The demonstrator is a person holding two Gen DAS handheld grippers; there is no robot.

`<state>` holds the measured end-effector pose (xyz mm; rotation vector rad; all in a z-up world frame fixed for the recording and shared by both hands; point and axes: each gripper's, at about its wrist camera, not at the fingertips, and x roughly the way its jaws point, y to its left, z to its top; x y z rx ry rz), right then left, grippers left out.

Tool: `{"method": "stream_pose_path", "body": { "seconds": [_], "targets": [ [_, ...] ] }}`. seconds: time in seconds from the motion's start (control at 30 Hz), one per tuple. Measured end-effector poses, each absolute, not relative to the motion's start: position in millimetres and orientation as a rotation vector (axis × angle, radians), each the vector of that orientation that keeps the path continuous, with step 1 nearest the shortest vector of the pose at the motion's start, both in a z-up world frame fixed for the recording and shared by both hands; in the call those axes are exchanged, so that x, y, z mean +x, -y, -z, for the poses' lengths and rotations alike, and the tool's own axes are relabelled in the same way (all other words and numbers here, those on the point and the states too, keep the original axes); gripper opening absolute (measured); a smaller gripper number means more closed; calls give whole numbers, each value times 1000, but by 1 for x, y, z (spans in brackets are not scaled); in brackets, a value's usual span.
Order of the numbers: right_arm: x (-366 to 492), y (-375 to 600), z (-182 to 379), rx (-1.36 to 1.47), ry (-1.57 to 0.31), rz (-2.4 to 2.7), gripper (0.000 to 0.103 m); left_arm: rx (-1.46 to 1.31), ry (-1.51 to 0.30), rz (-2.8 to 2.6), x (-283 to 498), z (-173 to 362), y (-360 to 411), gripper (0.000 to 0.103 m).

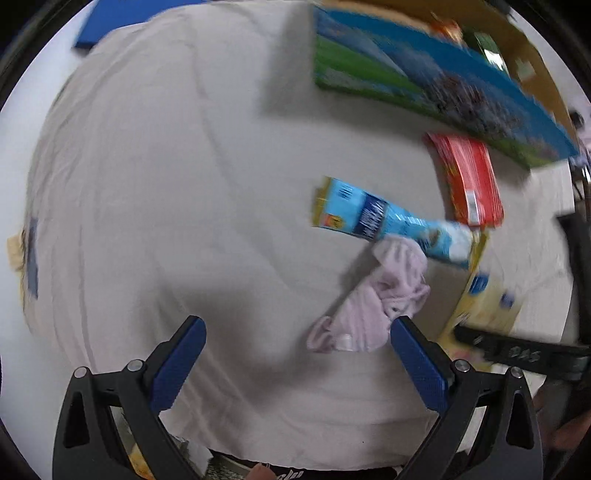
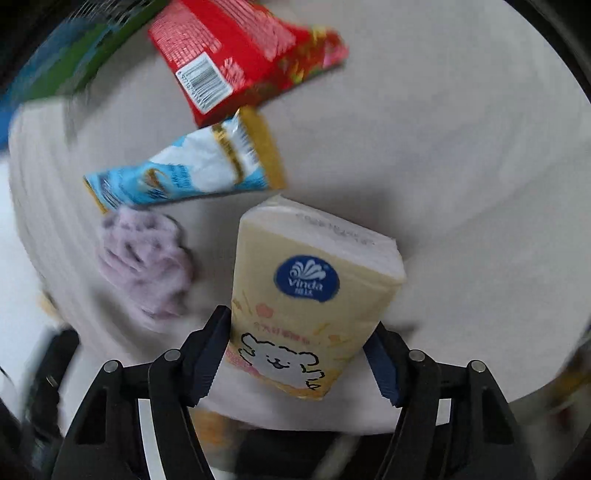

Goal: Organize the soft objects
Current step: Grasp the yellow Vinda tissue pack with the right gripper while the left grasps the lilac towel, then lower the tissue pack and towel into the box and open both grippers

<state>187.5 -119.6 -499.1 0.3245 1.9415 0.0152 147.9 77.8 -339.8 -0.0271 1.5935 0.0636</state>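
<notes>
Right tongs [image 2: 295,354] closed partway around a pale yellow tissue pack [image 2: 314,295], left pad pressed into its side, right pad at or just off the other flank; contact there hard to confirm, so probably gripped rather than merely straddled. Pack resting on the white-draped table [image 2: 461,166], near its middle, just beside a crumpled lilac cloth [image 2: 147,258]. Left tongs [image 1: 297,354] spread wide and empty, hovering over bare sheet with that same cloth [image 1: 373,302] touching or just off the inner face of the right pad. Likely handling, judged only from appearance: tissue pack light, squashy, film-wrapped and somewhat slippery, so best taken across the narrow width near the middle, with moderate squeeze to avoid buckling; cloth limp and shapeless, needing a pinch into the thickest bunch, not an edge. Blue snack wrapper [image 2: 184,166] and red packet [image 2: 236,51] farther toward the table's far edge, thin and crinkly, probably prone to sliding out of the pads. From the right wrist view: printing on the pack and the pad denting its side, neither legible from the left. From the left wrist view: a large blue-and-green box [image 1: 424,85] along the far edge, a blue item [image 1: 118,22] at the far left corner, and the right tool's dark arm reaching in beside the pack [image 1: 480,299], seen there only as a yellow blur.
</notes>
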Motion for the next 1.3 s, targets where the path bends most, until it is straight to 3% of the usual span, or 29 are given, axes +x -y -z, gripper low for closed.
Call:
{"method": "stream_pose_path", "body": {
  "seconds": [0.13,0.23,0.37,0.4,0.47,0.83,0.9,1.1,1.3],
  "targets": [
    [201,123,478,21,-1832,-12,72,33,-1659,28,155,371,-50,103],
    [207,128,474,48,-1813,-3,72,105,-1663,53,164,390,-34,101],
    [200,137,482,165,-1843,41,73,49,-1697,100,167,399,-22,51],
    [199,137,484,179,-1848,45,73,12,-1713,102,166,399,-21,47],
    [194,137,486,175,-1866,41,66,-45,-1721,92,164,396,-22,46],
    [189,147,498,132,-1882,-4,67,-74,-1725,60,149,416,-24,46],
    [189,150,500,133,-1887,1,66,-76,-1720,54,149,412,-19,42],
    [170,156,485,94,-1871,-22,66,-92,-1669,35,148,378,-12,40],
    [166,165,432,77,-1808,-104,65,-140,-1590,79,150,318,-7,40]
  ]
}}
